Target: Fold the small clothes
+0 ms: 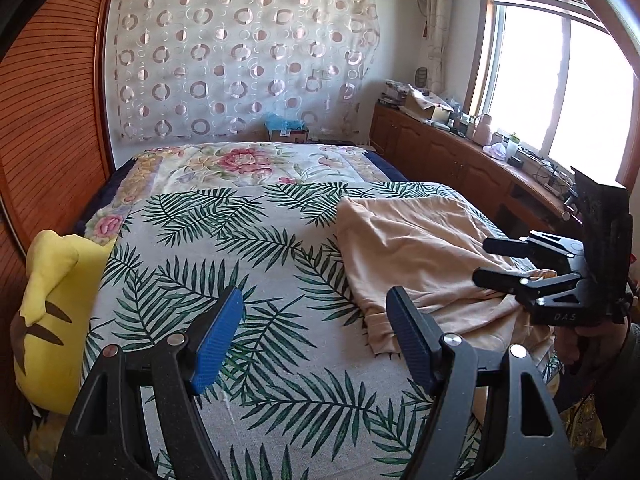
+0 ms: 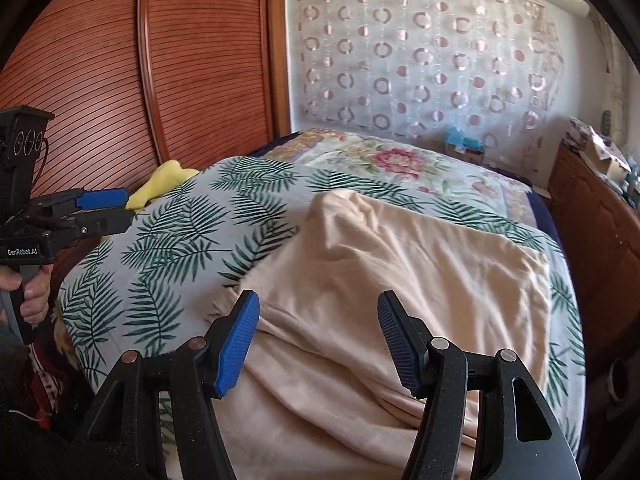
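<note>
left wrist view: left claw (image 1: pixel 314 336) and right claw (image 2: pixel 318 338) both released; peach garment (image 2: pixel 400 280) beside yellow plush (image 1: pixel 52 304).

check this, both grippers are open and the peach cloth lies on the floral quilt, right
Not quite. Both the left gripper and the right gripper are open, but the peach cloth lies on the palm-leaf sheet, not the floral quilt, which sits farther back. The right wrist view shows it.
</note>
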### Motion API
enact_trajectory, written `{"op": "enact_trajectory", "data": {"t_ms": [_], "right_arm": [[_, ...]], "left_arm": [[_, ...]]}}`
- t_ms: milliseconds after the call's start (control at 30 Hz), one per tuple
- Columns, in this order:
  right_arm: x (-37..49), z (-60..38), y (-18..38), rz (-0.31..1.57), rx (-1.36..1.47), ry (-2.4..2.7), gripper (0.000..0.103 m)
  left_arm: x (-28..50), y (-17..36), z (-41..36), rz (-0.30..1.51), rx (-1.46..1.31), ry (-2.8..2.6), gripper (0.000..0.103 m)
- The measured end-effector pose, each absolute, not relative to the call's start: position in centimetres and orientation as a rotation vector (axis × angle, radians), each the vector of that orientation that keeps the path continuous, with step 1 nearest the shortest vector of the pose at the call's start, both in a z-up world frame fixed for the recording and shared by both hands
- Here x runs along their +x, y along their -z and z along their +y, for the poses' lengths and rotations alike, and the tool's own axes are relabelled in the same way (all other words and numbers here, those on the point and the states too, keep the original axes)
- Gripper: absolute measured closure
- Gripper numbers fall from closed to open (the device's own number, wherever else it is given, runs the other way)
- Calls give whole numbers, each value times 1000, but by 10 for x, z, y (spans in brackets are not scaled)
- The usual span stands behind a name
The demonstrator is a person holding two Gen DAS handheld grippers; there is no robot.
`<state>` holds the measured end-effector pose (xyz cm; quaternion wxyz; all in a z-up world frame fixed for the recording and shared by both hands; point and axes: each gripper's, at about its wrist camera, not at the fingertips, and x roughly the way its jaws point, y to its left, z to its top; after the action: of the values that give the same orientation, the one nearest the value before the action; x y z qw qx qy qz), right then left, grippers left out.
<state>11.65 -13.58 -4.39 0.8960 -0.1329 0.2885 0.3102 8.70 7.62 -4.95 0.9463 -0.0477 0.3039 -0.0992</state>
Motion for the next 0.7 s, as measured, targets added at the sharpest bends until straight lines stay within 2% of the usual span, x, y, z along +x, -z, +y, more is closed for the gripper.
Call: {"op": "enact_trajectory", "data": {"t_ms": [700], "right_arm": [[157,-39,107,783,-525,-789,39]], "left_arm": [[80,48,89,595,-121,193,28]]}}
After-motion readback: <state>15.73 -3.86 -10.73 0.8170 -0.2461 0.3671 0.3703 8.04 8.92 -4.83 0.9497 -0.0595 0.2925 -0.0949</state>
